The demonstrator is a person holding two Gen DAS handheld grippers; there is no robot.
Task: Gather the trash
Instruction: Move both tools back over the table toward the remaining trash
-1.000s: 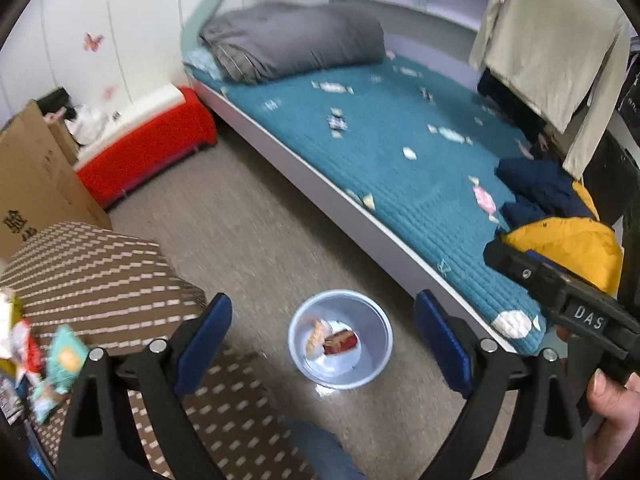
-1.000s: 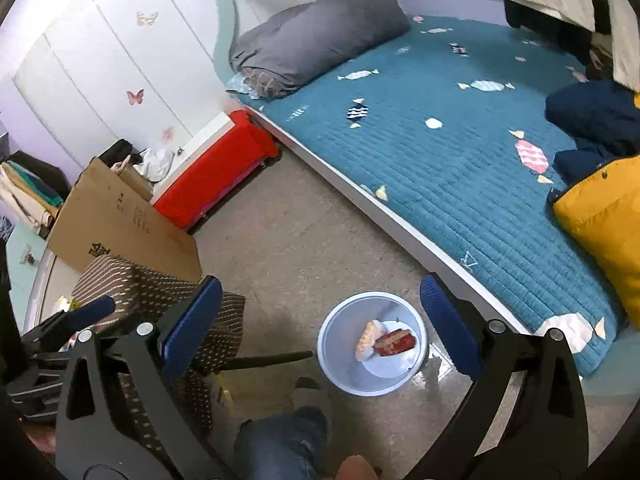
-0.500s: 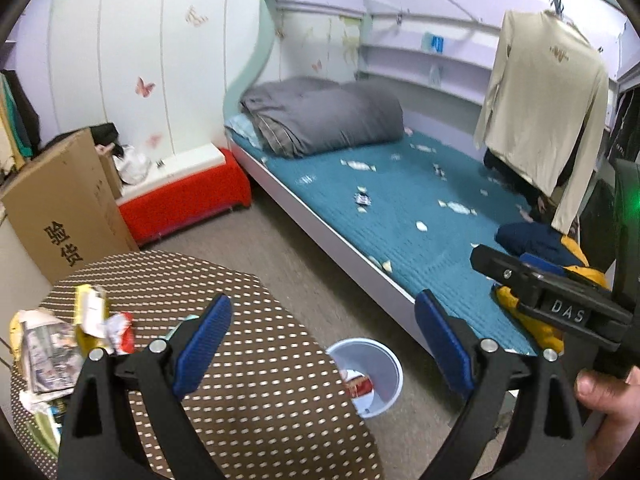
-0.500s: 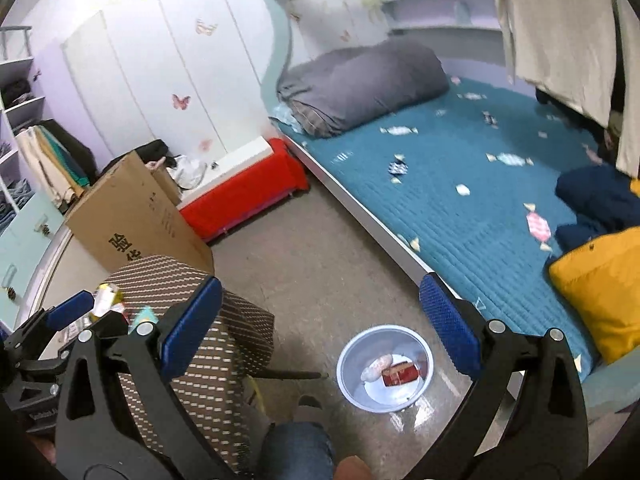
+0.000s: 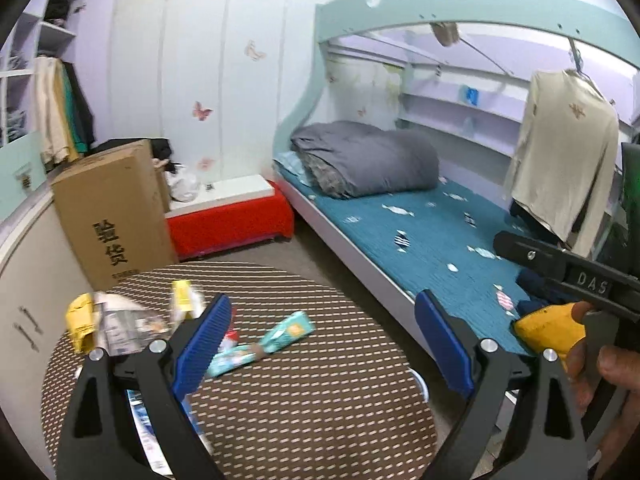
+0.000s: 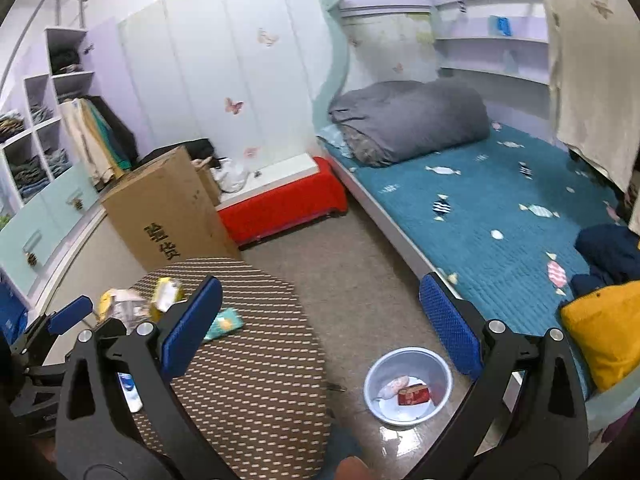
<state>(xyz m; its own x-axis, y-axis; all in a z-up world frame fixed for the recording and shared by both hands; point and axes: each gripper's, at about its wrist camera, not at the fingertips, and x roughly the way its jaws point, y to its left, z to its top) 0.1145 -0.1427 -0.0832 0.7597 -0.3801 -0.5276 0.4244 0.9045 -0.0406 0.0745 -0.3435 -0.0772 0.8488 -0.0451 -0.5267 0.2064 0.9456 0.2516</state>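
Observation:
A round brown dotted table (image 5: 304, 392) holds trash at its left: a teal wrapper (image 5: 276, 334), a yellow packet (image 5: 80, 324), crumpled printed paper (image 5: 124, 322). The same pile shows in the right wrist view (image 6: 160, 300). My left gripper (image 5: 324, 356) is open and empty above the table, near the teal wrapper. My right gripper (image 6: 324, 320) is open and empty, between the table (image 6: 256, 380) and a grey basin (image 6: 408, 384) on the floor. The basin holds a red wrapper (image 6: 414, 394) and a pale wrapper (image 6: 394, 384).
A bed with a teal cover (image 6: 500, 208) runs along the right. A cardboard box (image 6: 168, 208) and a red bench (image 6: 280, 204) stand behind the table. White cabinets (image 5: 24, 264) line the left. A cream shirt (image 5: 564, 160) hangs over the bed.
Both grippers have lifted and tilted up from the basin on the floor. The left one has swung over the table, so the trash pile has come into view. Both stay open.

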